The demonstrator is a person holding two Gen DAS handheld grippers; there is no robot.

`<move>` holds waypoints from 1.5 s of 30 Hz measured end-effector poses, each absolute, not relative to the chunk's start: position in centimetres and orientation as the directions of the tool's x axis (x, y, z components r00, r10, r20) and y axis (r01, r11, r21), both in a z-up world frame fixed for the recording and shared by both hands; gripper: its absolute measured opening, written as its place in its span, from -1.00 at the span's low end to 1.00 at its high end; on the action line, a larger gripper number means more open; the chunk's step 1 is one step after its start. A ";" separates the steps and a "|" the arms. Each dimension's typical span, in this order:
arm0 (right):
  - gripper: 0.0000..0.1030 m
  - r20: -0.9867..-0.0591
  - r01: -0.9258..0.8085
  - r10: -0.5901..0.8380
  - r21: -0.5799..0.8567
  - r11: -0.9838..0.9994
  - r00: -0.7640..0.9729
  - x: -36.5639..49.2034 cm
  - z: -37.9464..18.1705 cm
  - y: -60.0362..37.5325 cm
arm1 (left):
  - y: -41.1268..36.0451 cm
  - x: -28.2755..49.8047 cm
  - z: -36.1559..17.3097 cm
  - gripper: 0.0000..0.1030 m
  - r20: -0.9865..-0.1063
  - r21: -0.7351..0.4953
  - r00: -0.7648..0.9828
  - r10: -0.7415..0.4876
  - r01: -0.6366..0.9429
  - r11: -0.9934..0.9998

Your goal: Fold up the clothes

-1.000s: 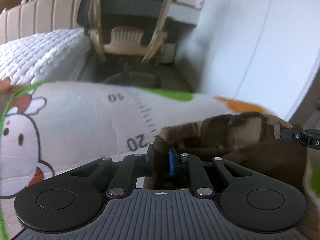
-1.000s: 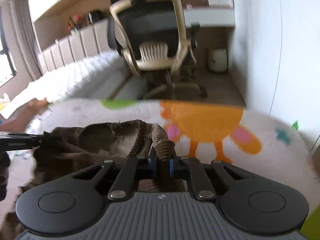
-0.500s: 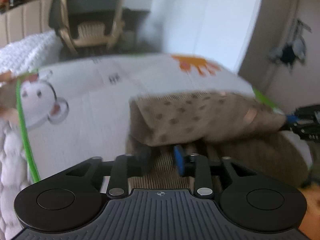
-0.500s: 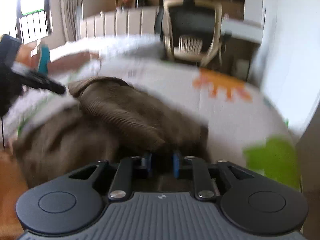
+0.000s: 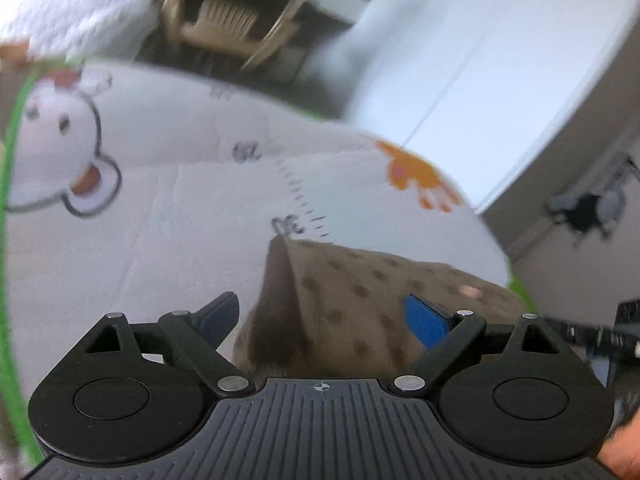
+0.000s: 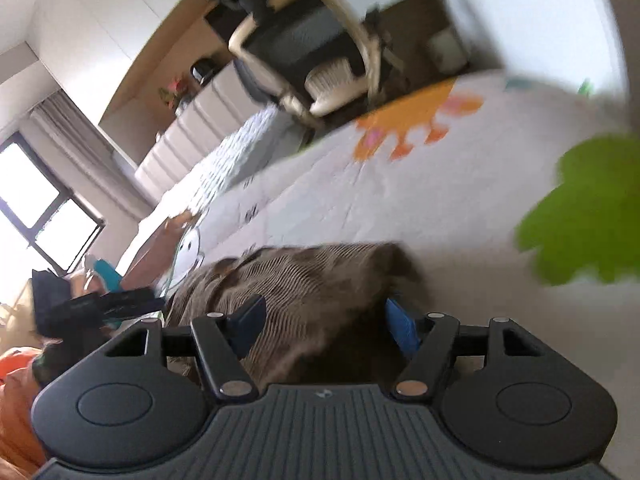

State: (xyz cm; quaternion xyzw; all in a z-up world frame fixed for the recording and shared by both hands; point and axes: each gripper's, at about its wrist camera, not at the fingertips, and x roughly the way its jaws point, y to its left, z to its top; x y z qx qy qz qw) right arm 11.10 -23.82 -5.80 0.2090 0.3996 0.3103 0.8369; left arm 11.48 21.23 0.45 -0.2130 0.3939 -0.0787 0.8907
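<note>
Both grippers were clamped on the brown garment a second ago, and now the left gripper and the right gripper are spread wide with nothing pinched, so a fold looks to have just been laid down and let go. The garment is left lying doubled over on the cartoon-print play mat, just ahead of both sets of fingers, spotted tan inside showing in the left view and ribbed corduroy in the right, edges a bit rumpled.
</note>
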 end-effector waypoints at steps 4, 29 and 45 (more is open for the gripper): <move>0.28 -0.525 -0.414 0.717 0.587 0.695 0.459 15.3 -7.1 -21.0 | 20.7 15.0 -1.9 0.75 -0.673 -0.484 0.657 -0.339 -0.045 0.874; 0.18 -0.508 -0.377 0.567 0.433 0.819 0.649 22.7 -2.7 -22.8 | 24.8 22.9 0.5 0.70 -0.616 -0.523 0.738 -0.276 -0.121 0.844; -0.86 -0.514 -0.508 0.543 0.223 0.832 0.664 15.4 1.2 -22.1 | 20.6 12.2 5.7 -0.64 -0.579 -0.424 0.761 -0.293 0.026 0.905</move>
